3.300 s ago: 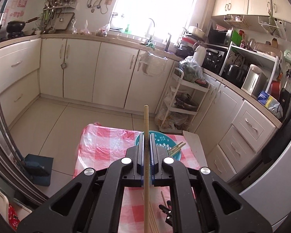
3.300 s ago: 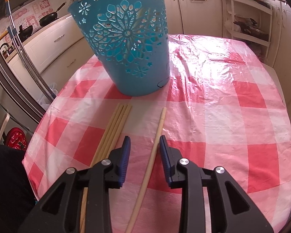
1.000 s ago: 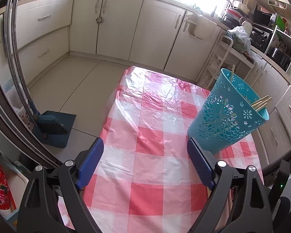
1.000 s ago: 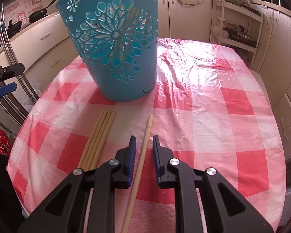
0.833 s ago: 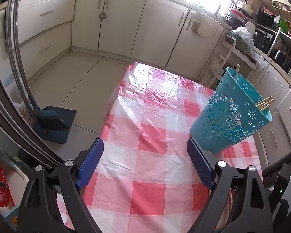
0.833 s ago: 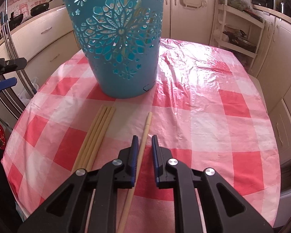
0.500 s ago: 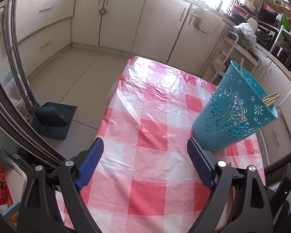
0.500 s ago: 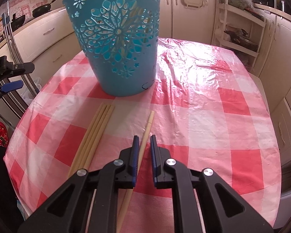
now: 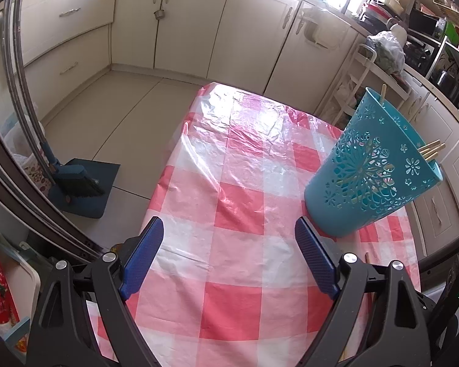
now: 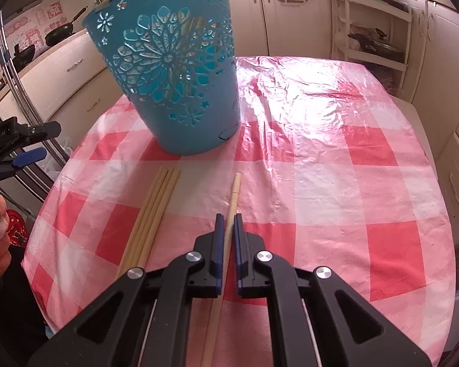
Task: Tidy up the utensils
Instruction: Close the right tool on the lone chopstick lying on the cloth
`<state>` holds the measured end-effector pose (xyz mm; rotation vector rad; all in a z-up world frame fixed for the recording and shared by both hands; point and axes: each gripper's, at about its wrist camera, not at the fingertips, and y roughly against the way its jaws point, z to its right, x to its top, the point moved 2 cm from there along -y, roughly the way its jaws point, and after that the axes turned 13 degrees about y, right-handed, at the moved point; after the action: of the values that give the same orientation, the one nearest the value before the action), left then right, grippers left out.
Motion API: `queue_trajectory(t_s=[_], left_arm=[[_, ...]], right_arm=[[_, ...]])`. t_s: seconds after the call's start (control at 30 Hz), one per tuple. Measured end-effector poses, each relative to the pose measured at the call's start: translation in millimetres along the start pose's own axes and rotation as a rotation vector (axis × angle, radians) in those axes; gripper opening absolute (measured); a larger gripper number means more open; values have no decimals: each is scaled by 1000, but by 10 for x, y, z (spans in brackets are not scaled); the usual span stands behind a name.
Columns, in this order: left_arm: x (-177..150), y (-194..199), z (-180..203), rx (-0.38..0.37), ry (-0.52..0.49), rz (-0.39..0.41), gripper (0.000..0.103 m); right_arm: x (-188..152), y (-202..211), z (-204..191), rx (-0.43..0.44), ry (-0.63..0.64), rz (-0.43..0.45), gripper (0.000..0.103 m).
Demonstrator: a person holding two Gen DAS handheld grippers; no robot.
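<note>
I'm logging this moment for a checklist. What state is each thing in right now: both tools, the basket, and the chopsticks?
Left tool: wide open, empty, above the tablecloth.
Right tool: closed around the single chopstick, which lies on the table.
Blue basket: upright, holding several chopsticks.
Bundle of chopsticks: flat on the checked tablecloth, side by side, ungripped.
</note>
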<state>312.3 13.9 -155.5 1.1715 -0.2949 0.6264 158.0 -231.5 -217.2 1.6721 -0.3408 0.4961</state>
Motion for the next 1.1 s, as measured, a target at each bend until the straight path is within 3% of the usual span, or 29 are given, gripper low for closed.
queue_trajectory(t_s=[0.8,0.9,1.03,1.1], left_arm=[[-21,-43,-7,2,-1,-8,84],[-22,-42,-9,2,0,-11,84],[-24,-44,-9,2,0,-13,84],[-27,-43,-8,2,1,-14,84]], right_arm=[[146,809,-115,152,-78,228,5],[137,774,-108,148,-78,215,5],[115,514,-124,106,-44,93,6],[84,353,-153,57,-13,34,20]])
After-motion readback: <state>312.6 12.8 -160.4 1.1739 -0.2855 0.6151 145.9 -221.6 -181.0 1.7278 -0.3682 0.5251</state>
